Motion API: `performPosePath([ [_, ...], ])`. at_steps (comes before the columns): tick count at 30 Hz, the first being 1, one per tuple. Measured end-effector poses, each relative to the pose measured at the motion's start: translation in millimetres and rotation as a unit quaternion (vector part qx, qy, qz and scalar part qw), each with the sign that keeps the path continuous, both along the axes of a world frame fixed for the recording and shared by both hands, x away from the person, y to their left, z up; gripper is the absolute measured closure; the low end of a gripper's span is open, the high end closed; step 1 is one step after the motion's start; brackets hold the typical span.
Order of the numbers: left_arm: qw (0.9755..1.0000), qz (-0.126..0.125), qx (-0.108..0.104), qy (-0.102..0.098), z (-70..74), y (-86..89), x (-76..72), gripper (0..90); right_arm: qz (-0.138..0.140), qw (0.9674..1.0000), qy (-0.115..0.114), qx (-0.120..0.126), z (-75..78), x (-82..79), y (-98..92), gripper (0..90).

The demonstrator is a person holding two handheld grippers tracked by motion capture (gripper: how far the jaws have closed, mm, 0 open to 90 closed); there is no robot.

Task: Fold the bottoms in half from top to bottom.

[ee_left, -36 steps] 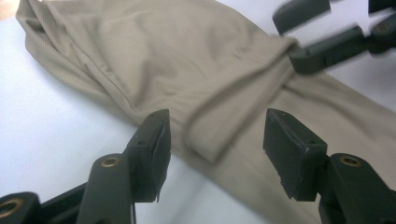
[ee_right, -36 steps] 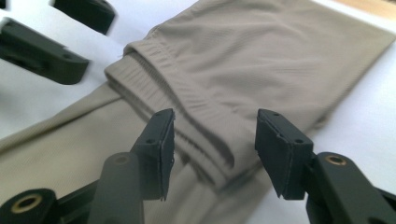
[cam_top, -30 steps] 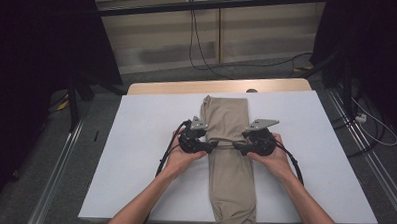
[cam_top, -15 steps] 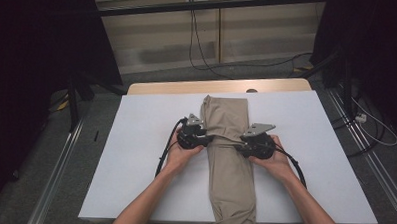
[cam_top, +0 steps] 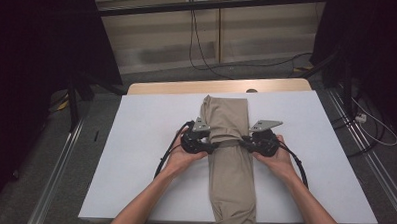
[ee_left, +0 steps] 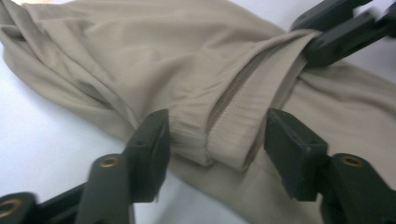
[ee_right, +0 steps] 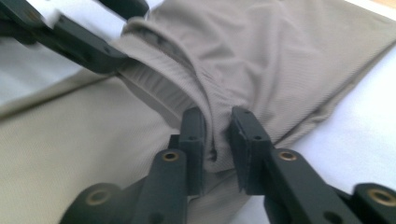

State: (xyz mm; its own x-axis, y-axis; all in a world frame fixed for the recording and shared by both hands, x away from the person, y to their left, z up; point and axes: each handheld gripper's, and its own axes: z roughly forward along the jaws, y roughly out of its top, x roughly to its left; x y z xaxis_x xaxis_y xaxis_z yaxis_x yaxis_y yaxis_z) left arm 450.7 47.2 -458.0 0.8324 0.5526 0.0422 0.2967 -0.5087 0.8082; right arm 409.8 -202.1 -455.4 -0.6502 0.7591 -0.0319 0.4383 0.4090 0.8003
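Note:
A tan folded garment (cam_top: pixel 229 178) lies lengthwise down the middle of the white table cover (cam_top: pixel 145 140). A stitched band of it (ee_left: pixel 233 116) runs across between my two grippers. My left gripper (cam_top: pixel 211 146) is at the garment's left edge. Its jaws (ee_left: pixel 217 140) have just been opening and now stand apart around the band's folded end without pressing on it. My right gripper (cam_top: pixel 244 141) is at the right edge. Its jaws (ee_right: pixel 217 135) have just been closing and now pinch a fold of the band (ee_right: pixel 163 88).
The garment's near end hangs over the table's front edge. A wooden strip (cam_top: pixel 187 87) shows along the far edge of the table. Cables (cam_top: pixel 208 62) lie on the floor behind, and metal rails (cam_top: pixel 59 187) run along both sides.
Both hands have stayed at the garment's two edges, with only slight shifts. The band stays stretched across between the grippers.

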Motion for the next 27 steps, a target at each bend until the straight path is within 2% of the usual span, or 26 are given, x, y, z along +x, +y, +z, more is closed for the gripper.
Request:
performPosePath([
  [2,0.9998,0.016,-0.01,0.008,-0.7,0.8,3.1,53.1,-0.003,0.9999,0.003,0.01,1.1,1.1,-2.5,78.2],
  [4,0.9985,0.023,-0.038,0.03,2.0,4.0,6.6,67.7,-0.003,0.9999,0.005,0.013,1.6,1.4,-3.4,79.6],
  [5,0.9984,0.025,-0.038,0.034,3.6,4.3,7.1,74.9,-0.003,0.9999,0.005,0.012,2.3,1.8,-3.0,80.9],
  [7,0.998,0.028,-0.04,0.041,8.7,1.1,6.4,83.6,-0.006,0.9999,0.003,0.009,4.8,2.3,-0.9,82.7],
  [8,0.9979,0.026,-0.04,0.043,11.0,1.0,6.5,85.2,-0.008,0.9999,0.002,0.007,6.7,2.8,-0.5,83.2],
  [9,0.9972,0.027,-0.052,0.048,13.6,1.0,5.8,85.5,-0.011,0.9999,0.0,0.007,8.8,2.9,-0.8,83.4],
  [11,0.996,0.016,-0.066,0.059,20.3,3.3,3.1,85.6,-0.012,0.9997,-0.005,0.021,16.3,2.1,-4.9,83.6],
  [13,0.9958,0.012,-0.068,0.061,27.9,5.2,-2.8,85.6,-0.006,0.9993,-0.008,0.037,25.3,-1.5,-9.5,83.5],
  [14,0.9951,0.01,-0.069,0.07,32.1,6.4,-6.7,85.6,0.002,0.9993,-0.01,0.036,30.0,-4.7,-10.4,83.6],
  [16,0.9956,-0.004,-0.067,0.066,39.2,7.9,-17.8,85.6,0.01,0.9992,-0.019,0.032,38.5,-13.7,-11.0,83.8],
  [19,0.9948,-0.023,-0.07,0.071,44.8,12.0,-33.9,85.6,0.024,0.9986,-0.018,0.044,44.4,-28.0,-14.9,84.0],
  [24,0.9942,-0.037,-0.066,0.076,43.8,17.3,-58.5,85.6,0.045,0.998,-0.008,0.044,42.6,-54.1,-14.8,84.0],
  [26,0.9932,-0.041,-0.072,0.082,41.7,20.2,-70.9,85.6,0.051,0.9979,-0.006,0.04,42.0,-65.1,-13.8,84.0],
  [27,0.993,-0.045,-0.072,0.082,41.2,21.1,-75.6,85.6,0.053,0.9976,-0.005,0.045,42.3,-71.8,-13.5,84.0],
])
